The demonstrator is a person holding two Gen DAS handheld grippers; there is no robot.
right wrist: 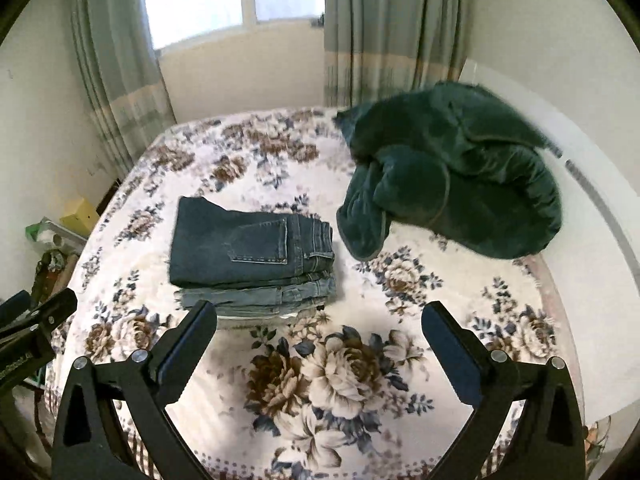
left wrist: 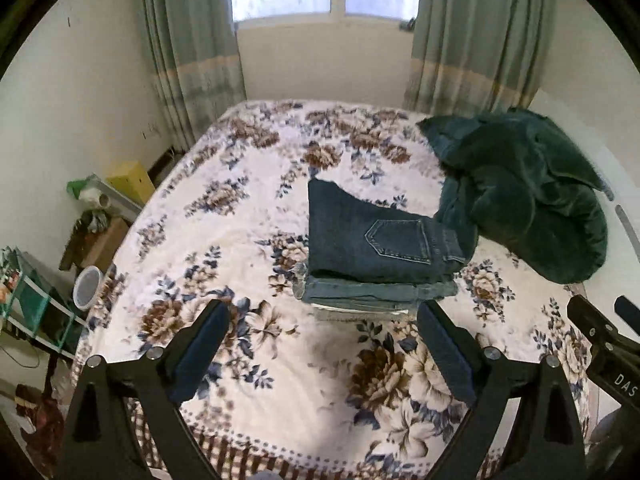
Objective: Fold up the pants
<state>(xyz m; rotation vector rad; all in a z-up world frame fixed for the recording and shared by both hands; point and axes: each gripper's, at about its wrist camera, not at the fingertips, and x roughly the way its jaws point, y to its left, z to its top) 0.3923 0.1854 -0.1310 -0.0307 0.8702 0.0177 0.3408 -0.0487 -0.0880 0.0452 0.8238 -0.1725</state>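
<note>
Dark blue pants (left wrist: 376, 240) folded up, sitting on top of a small stack of folded jeans (left wrist: 372, 294) in the middle of the bed (left wrist: 248, 168). Back pocket facing up, waist end twd the green blanket (left wrist: 520, 196). Same pile in the right cam: pants (right wrist: 248, 248) flat, neat, edges abt lined up w/ the lighter pair below.

Left claw (left wrist: 324, 344) wide apart, nothing btwn the pads, up above the bed, just in front of the stack, not touching it. Right claw (right wrist: 320, 344) also wide apart & holding nothing, off to the side of the pile. Each claw peeks into the other cam at the edge.

Looks like the fold is done, prob just the pull-away left.

Stuff that could go wrong:
- Bump the stack w/ a claw tip on the way out → top pants slide off or unfold. Left claw is closest, so most risk there.
- Stack is tall-ish on a soft bed → a push on the bed near it could tip it.
- Blanket edge right beside the waist end, maybe touching, can't tell for sure. Snag the blanket → drags the pants w/ it.
- One leg corner at the far left sticks up a bit → may flop open if nudged.
</note>
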